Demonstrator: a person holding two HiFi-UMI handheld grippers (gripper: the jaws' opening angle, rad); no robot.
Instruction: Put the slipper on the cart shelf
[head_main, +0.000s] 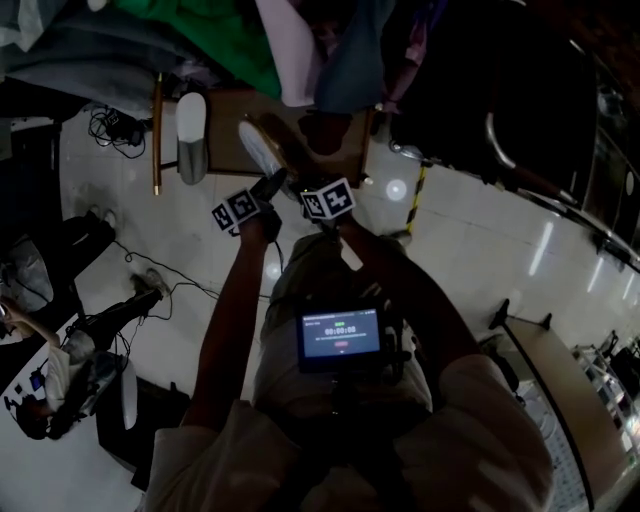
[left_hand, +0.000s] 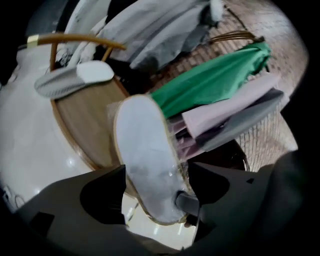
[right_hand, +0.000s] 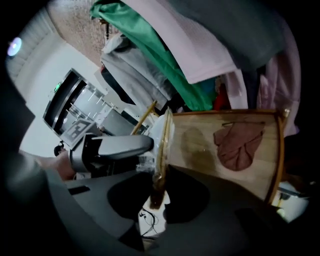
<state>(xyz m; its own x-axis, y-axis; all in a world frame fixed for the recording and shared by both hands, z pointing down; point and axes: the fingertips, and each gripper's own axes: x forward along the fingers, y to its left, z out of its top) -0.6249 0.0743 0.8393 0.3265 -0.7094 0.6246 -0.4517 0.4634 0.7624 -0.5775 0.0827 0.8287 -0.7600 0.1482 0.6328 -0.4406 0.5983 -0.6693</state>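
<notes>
- Right gripper (right_hand: 159, 186) jaws, pressed nearly together, pinch the slipper (right_hand: 161, 142) by its thin rim. Left gripper (left_hand: 157, 186) jaws, spread wide, clamp its sole, held in the air with the toe over the cart shelf (right_hand: 250, 180).
- Risk: the edge pinch may slip and drop it; hanging clothes (left_hand: 210, 82) could snag the toe.
- 1 other slipper (left_hand: 75, 80) lies on the wooden shelf, above a glossy white tile floor (head_main: 470, 250).

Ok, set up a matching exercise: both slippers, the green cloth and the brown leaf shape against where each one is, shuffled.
1 held slipper
2 second slipper
3 green cloth
4 brown leaf

a draped above the wooden shelf
b lying on the shelf, left end in the head view
c lying on the shelf, right end
d pinched in the right claw

Pairs: 1-d, 2-b, 3-a, 4-c
</notes>
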